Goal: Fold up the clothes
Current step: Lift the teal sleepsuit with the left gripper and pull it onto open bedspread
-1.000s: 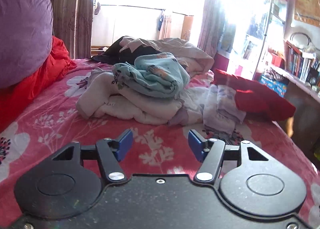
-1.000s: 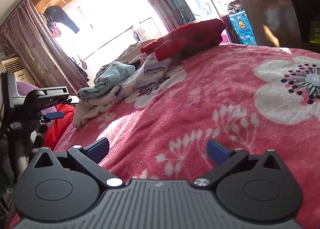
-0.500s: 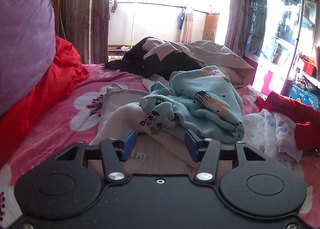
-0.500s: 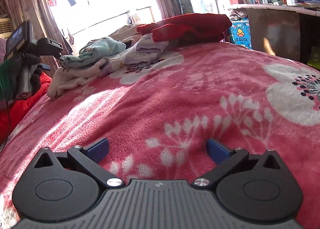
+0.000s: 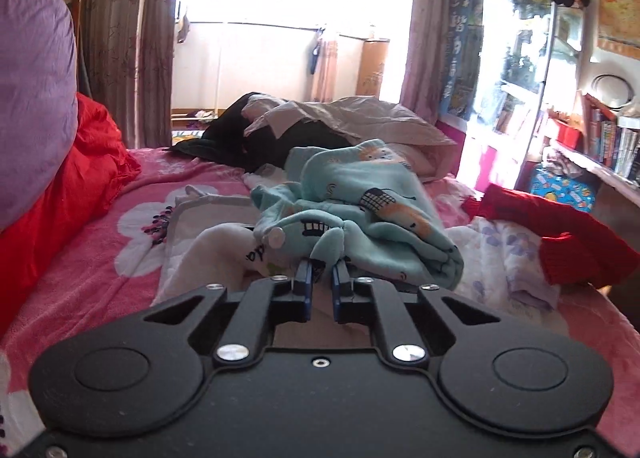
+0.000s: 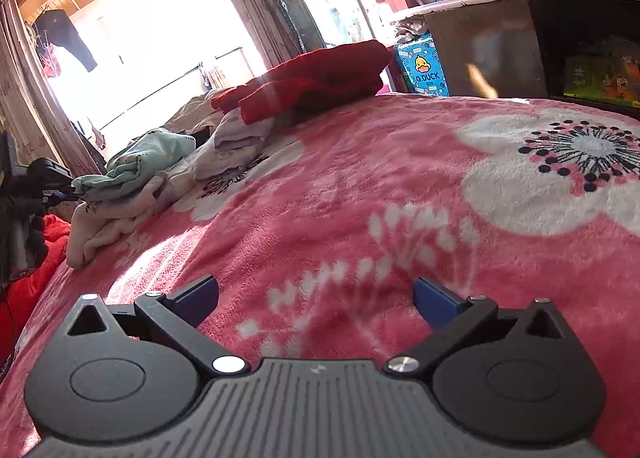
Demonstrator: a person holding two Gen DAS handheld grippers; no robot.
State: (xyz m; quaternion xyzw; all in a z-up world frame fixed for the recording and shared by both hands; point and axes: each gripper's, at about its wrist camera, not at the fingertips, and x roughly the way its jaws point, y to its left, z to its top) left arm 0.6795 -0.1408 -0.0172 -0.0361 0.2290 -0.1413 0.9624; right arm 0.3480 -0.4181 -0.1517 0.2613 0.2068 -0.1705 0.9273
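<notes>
A teal printed garment [image 5: 372,210] lies on top of a pile on the pink flowered bed [image 5: 100,258], over a cream garment [image 5: 216,250]. My left gripper [image 5: 322,272] is shut on a near fold of the teal garment, with cloth pinched between its blue pads. The right wrist view shows that same garment [image 6: 152,154] with the left gripper [image 6: 60,194] at its left end. My right gripper [image 6: 316,294] hangs open low over bare blanket [image 6: 360,198], far from the pile, with nothing between its fingers.
A lilac flowered garment [image 5: 508,254] and a red sweater [image 5: 560,242] lie right of the pile, black and beige clothes [image 5: 320,126] behind it. A purple pillow [image 5: 32,98] and red cloth [image 5: 60,198] stand at left. A desk [image 6: 500,50] and a blue box [image 6: 424,66] border the bed.
My left gripper moved forward to the pile and its jaws went from open to shut on the teal garment's fold. The right gripper stayed open over the blanket, tilting slightly.
</notes>
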